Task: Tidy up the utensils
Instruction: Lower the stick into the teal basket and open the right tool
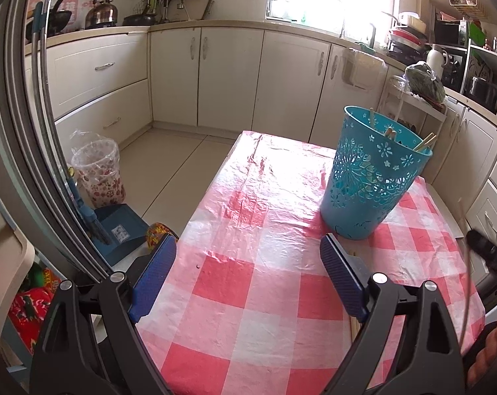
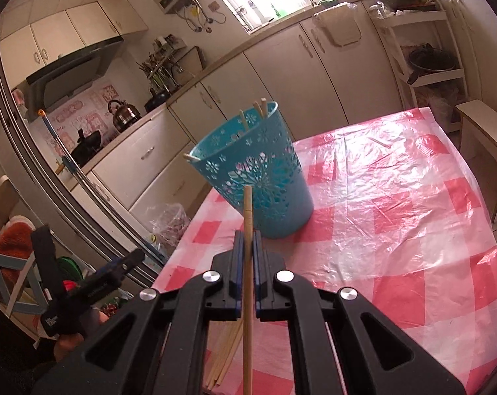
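Right claw: our right gripper (image 2: 247, 240) is pressed together on one chopstick (image 2: 247, 217), pinching it along its shaft.
Chopstick axis: it runs straight out along the fingers, its tip poking ahead of them toward the blue basket (image 2: 264, 177).
Basket from the claw: just ahead and slightly above the tip, standing on the checked tablecloth (image 2: 396, 217), with several sticks already leaning inside.
Spare sticks: more chopsticks (image 2: 227, 358) lie below and behind the claw.
Left claw: our left gripper (image 1: 248, 263) is spread wide, empty; the basket sits ahead to its right.
Nearer hand: we judge the right, which must tip the stick over the rim.
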Available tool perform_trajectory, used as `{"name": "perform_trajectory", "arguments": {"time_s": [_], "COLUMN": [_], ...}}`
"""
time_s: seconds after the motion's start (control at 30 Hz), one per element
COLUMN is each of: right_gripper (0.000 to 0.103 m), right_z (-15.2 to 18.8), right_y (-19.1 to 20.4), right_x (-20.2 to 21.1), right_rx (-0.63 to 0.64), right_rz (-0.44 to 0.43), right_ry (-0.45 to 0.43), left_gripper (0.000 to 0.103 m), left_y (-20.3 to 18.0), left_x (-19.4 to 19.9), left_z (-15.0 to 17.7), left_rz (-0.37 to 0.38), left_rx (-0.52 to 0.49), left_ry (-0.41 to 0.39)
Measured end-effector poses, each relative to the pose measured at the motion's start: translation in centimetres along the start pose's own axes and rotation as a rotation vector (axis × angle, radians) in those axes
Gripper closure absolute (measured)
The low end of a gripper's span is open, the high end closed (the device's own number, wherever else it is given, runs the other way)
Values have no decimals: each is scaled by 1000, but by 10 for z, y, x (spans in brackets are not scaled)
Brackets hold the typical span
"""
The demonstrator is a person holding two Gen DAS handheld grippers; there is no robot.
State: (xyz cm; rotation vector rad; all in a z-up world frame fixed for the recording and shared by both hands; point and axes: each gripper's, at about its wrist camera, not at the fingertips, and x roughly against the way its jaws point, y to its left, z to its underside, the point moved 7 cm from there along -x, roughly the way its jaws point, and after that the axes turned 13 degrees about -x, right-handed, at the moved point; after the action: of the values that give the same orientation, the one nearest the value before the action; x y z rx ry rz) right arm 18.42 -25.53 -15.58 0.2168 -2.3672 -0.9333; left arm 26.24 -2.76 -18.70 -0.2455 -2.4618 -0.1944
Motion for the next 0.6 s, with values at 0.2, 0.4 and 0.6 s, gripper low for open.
{"name": "perform_trajectory", "arguments": {"time_s": [0.2,0.4,0.6], "right_gripper": [97,97,97], "right_z": [-28,-79,-132], "right_y": [29,73,114], "right_x": [15,15,-12], "right_rx": [10,44,142], "right_rz": [-80,-142,-105], "right_ry": [-73,-205,-404], "left_gripper": [18,18,18], "left_y": [1,0,1], "left_x": [-2,-2,-1], "left_z": [4,6,8], "left_rz": [-4,0,8], "left_rx": [1,12,27], "left_ry": [10,19,16]}}
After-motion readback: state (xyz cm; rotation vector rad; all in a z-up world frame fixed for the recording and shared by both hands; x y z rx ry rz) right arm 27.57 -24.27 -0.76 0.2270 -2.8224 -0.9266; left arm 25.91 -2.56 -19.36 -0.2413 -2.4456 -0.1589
